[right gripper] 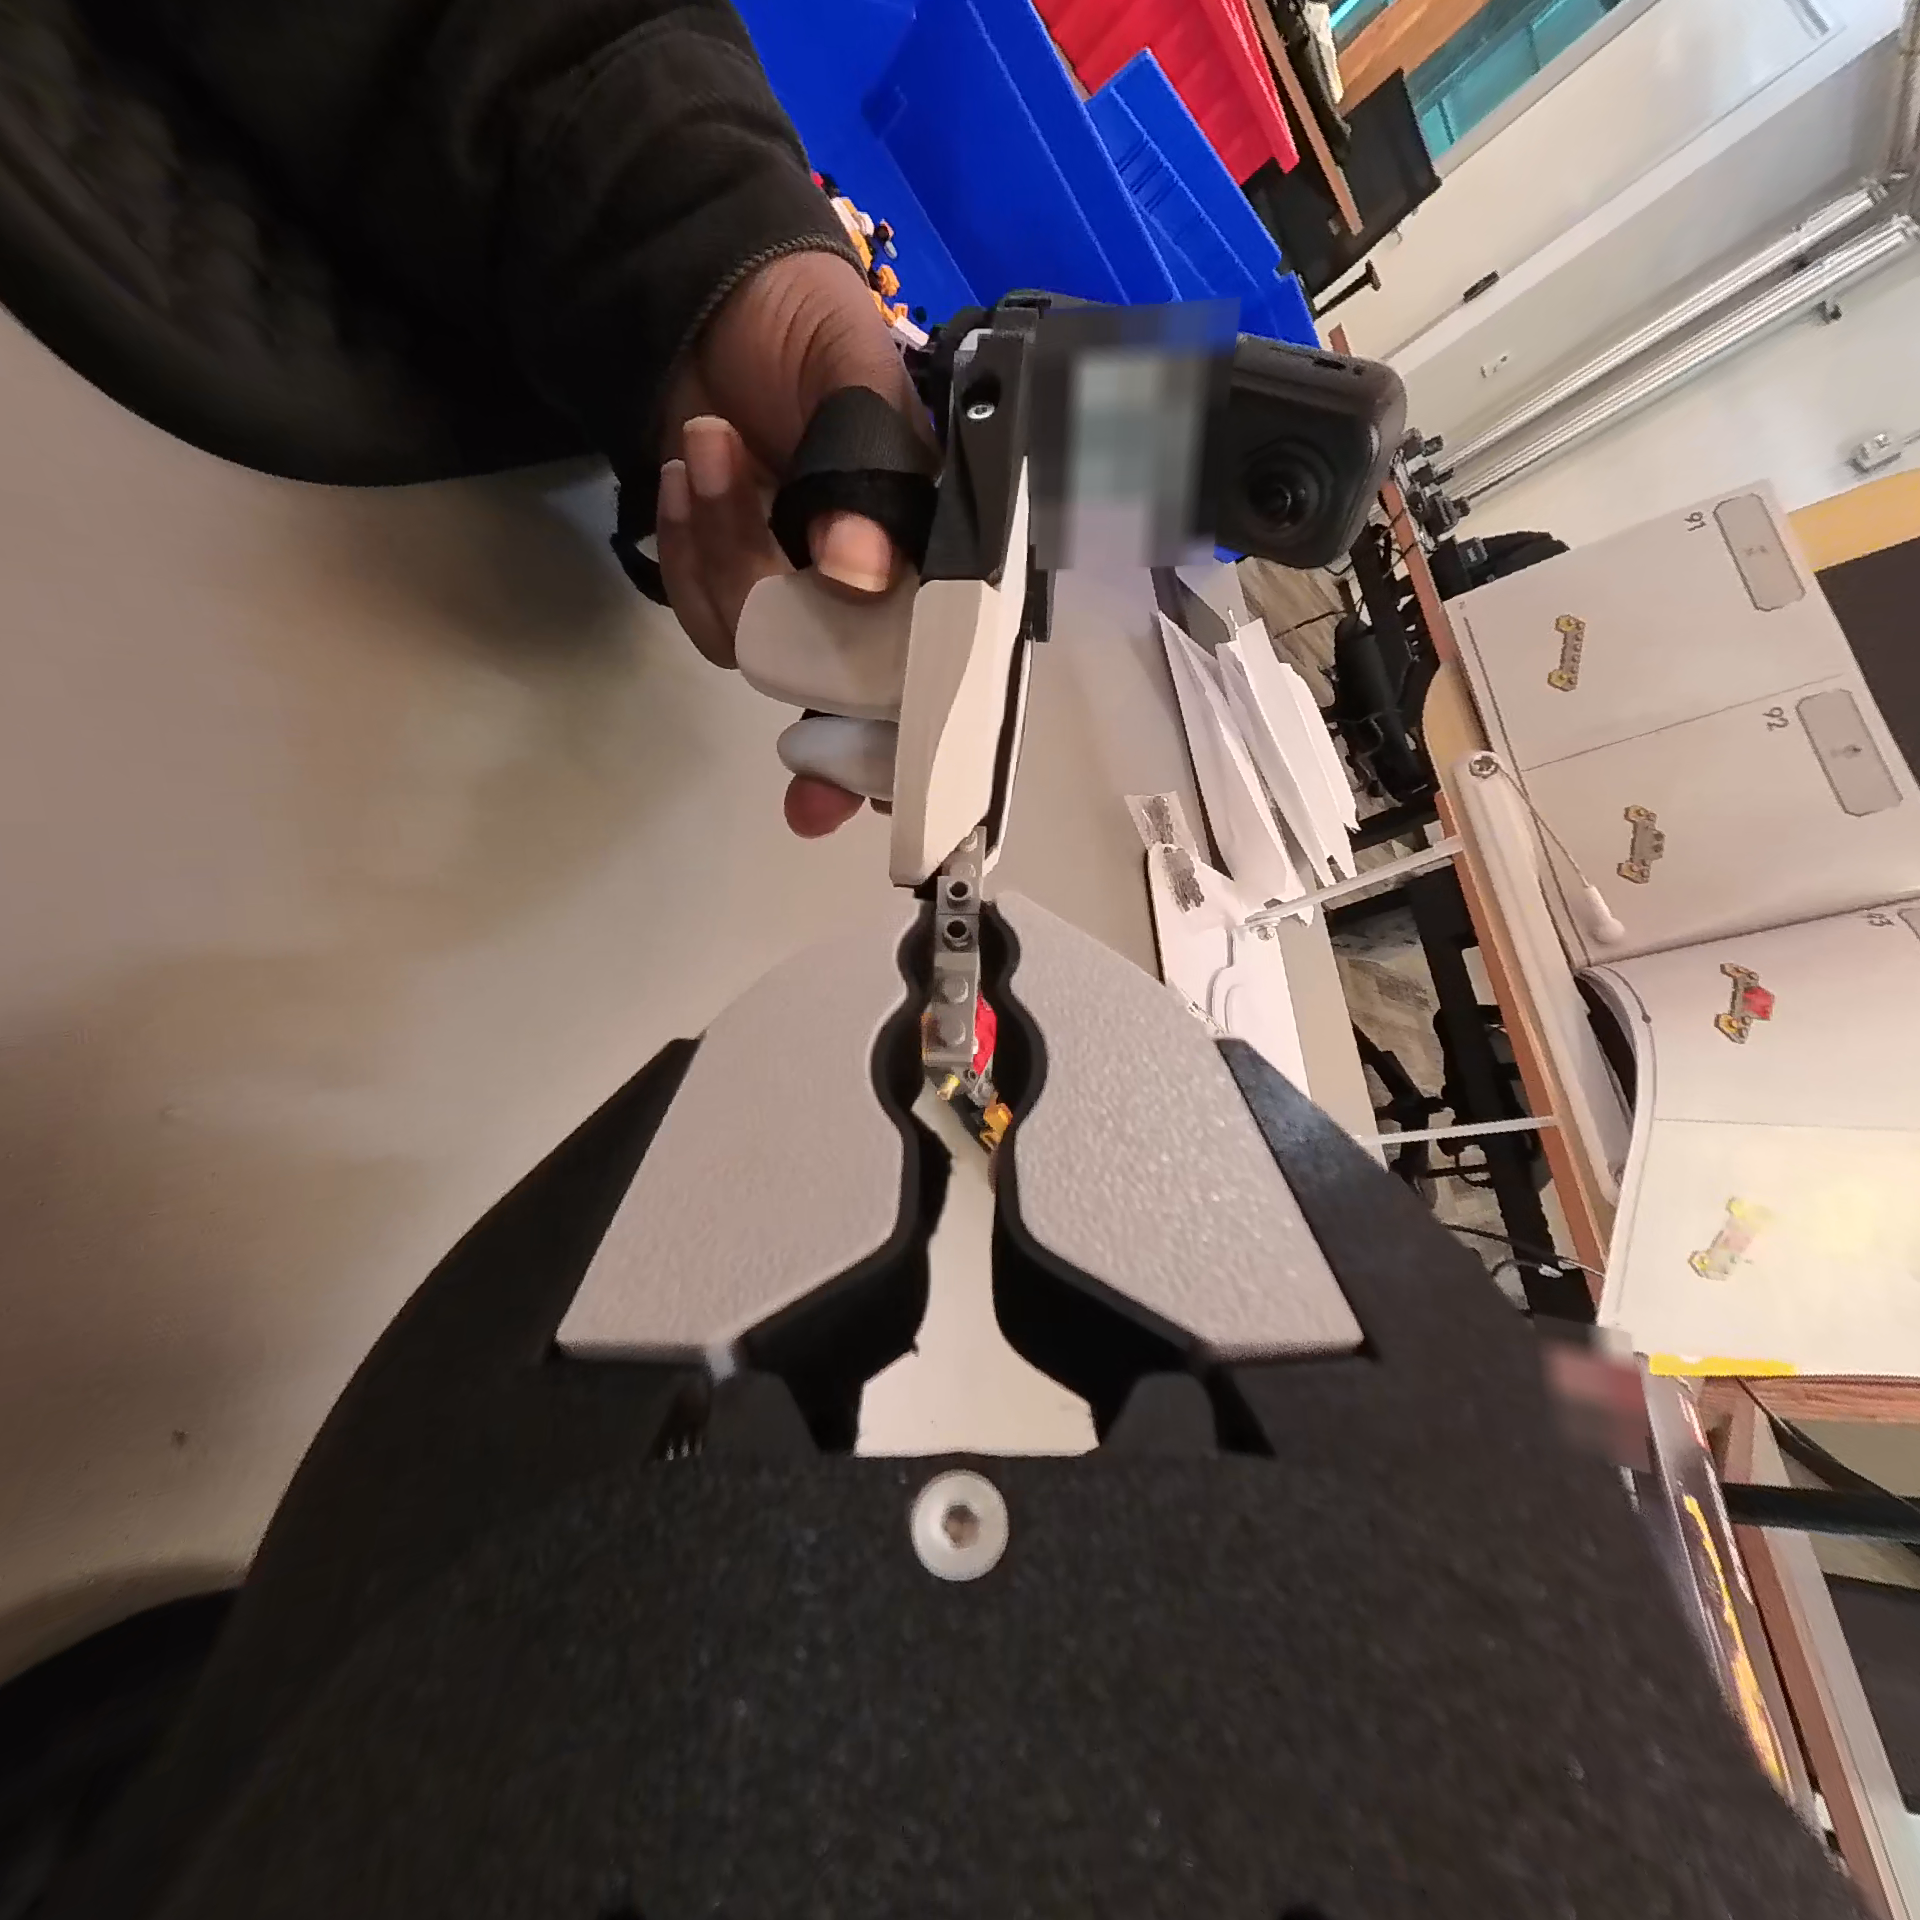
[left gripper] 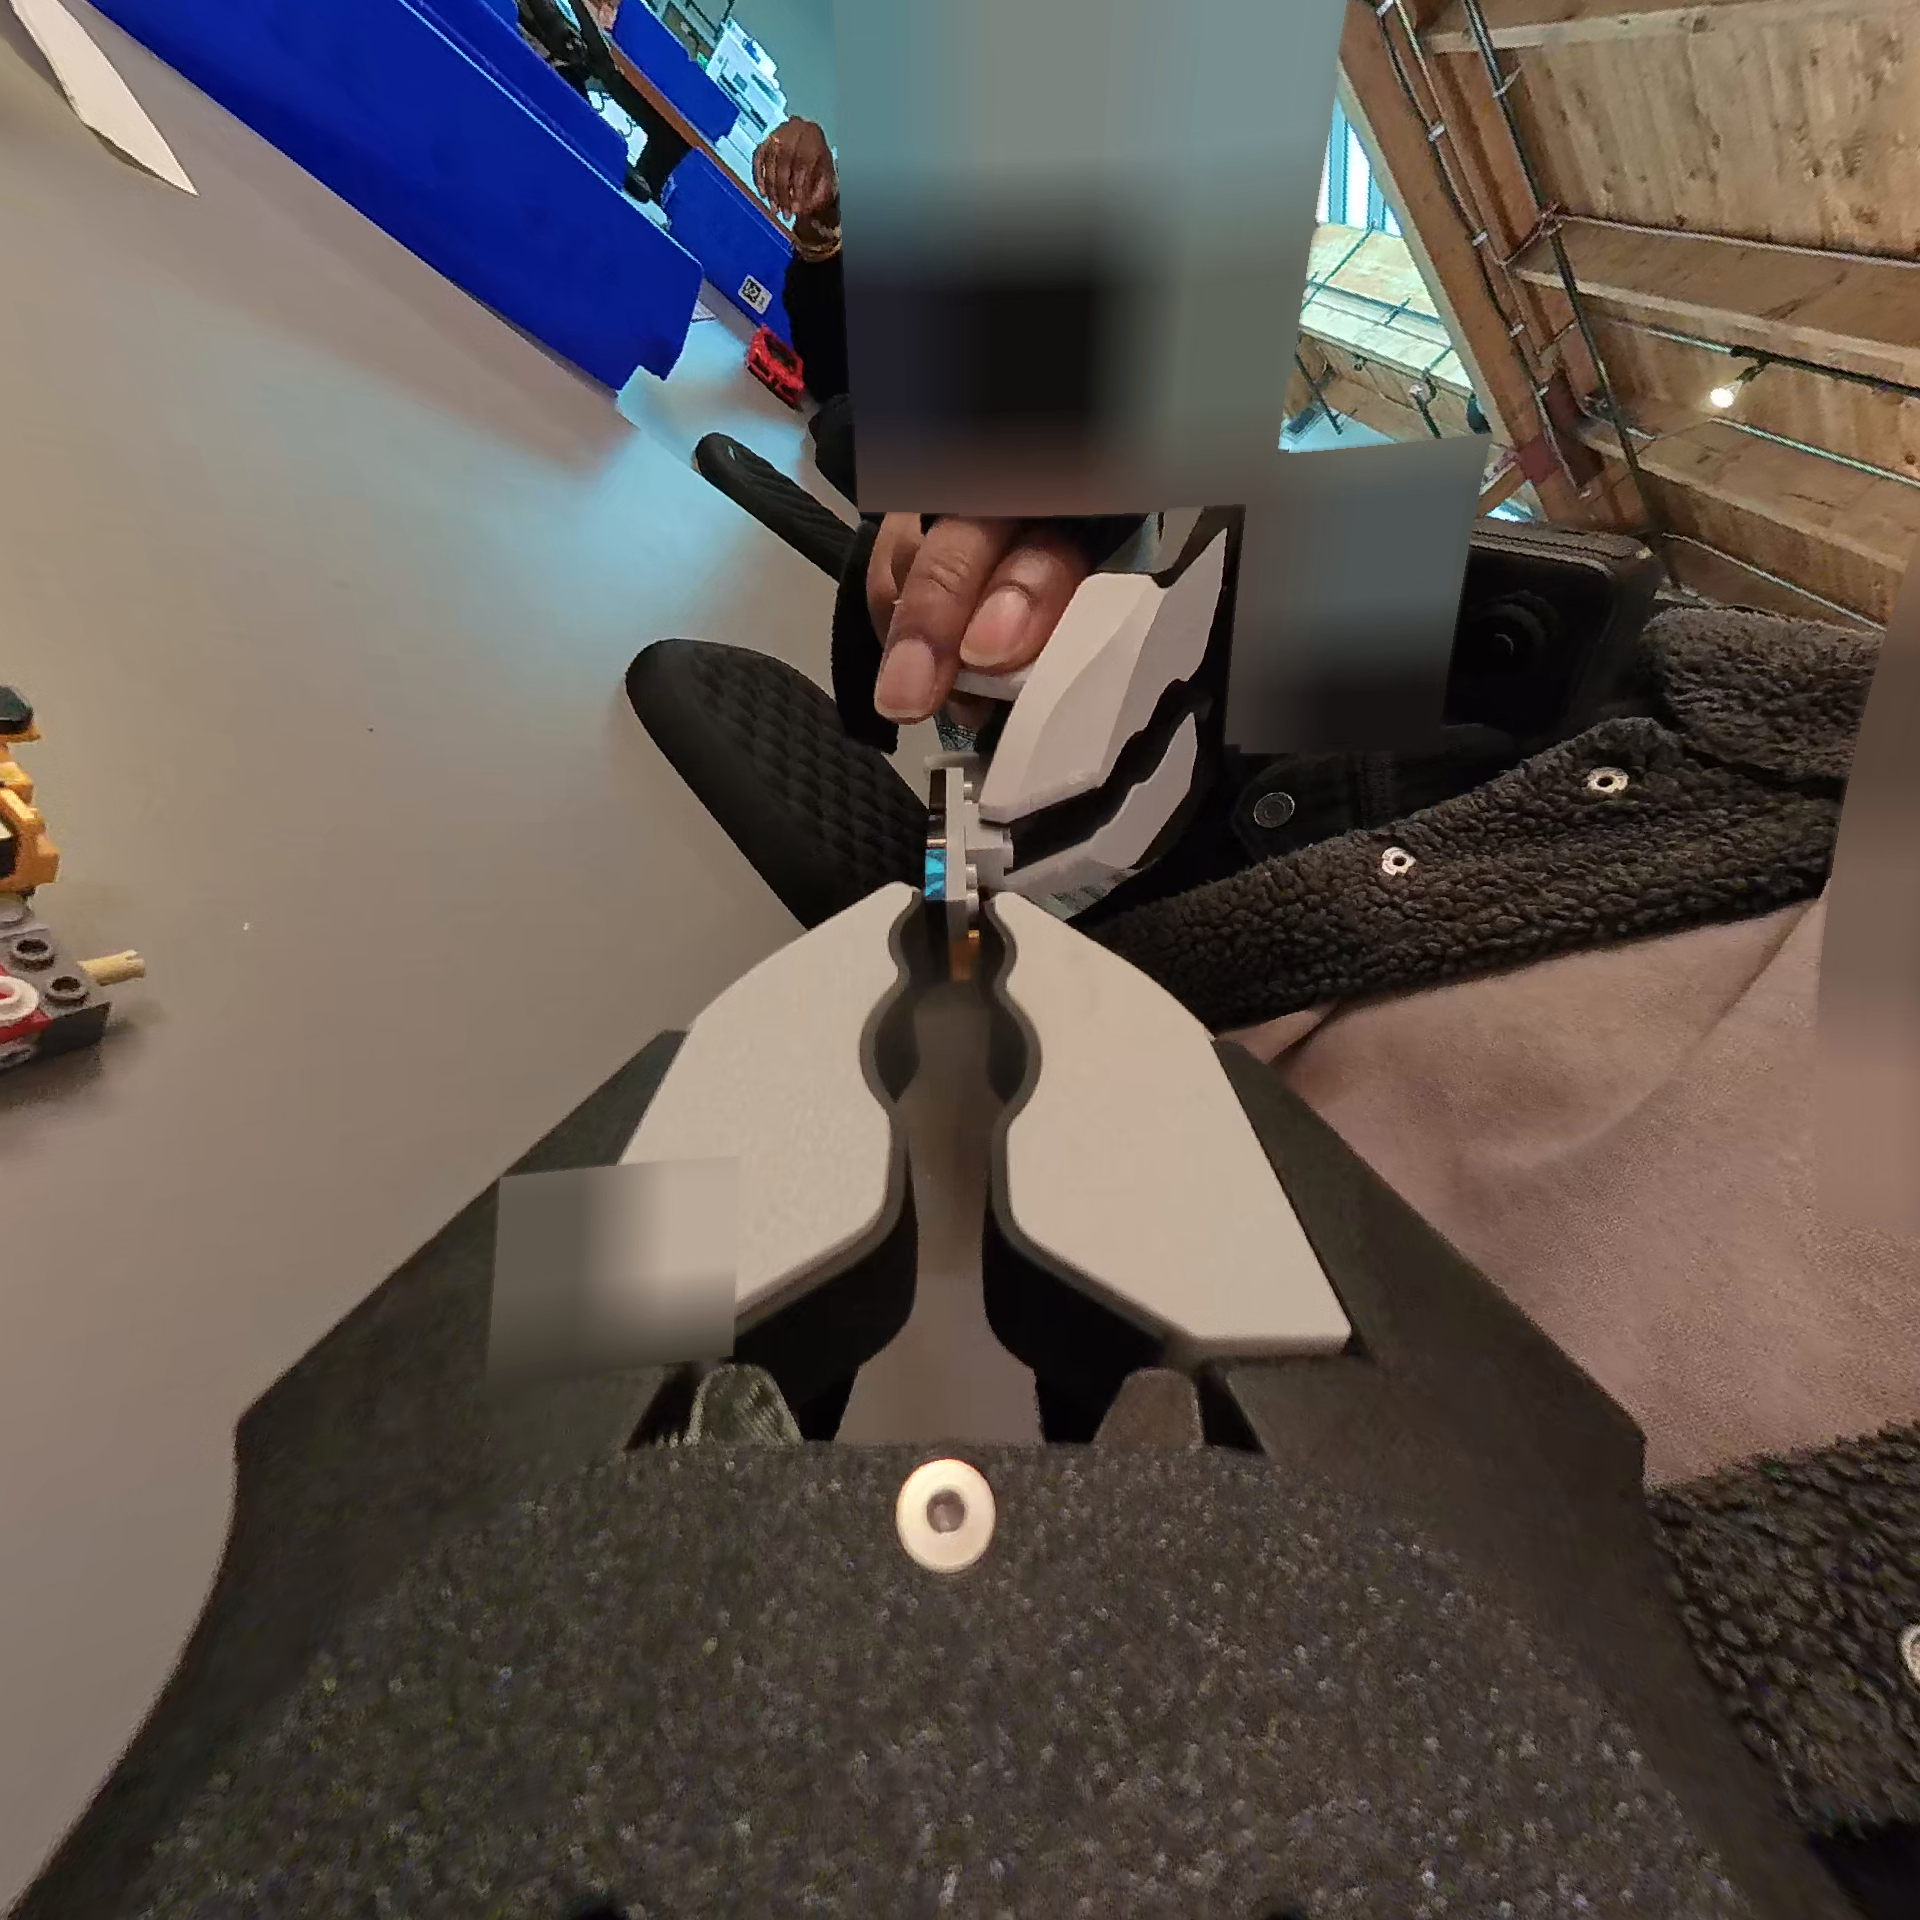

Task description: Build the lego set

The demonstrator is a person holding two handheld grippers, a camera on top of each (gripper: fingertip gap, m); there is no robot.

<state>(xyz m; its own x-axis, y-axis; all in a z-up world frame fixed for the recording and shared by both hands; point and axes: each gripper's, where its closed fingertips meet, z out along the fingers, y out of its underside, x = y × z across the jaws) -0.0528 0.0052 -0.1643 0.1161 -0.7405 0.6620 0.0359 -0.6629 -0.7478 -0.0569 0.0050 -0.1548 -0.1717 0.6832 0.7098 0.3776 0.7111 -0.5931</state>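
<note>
A small grey lego piece (left gripper: 961, 862) is held in the air at the centre of both wrist views, above the table (left gripper: 312, 623). The left gripper (left gripper: 951, 914) pinches its near end, jaws narrow. The right gripper (right gripper: 961, 935), also nearly closed, clamps the same piece (right gripper: 956, 987), which carries red and yellow bits. At 9 o'clock in the left view, a partial build (left gripper: 42, 935) sits on the table. At 3 o'clock in the right view lies an open booklet (right gripper: 1714, 935).

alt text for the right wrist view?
The right tongs are shut on a small grey lego assembly with red and yellow parts, which the left tongs pinch from the far end. Behind lie a grey table, blue bins and an open instruction booklet.
</note>
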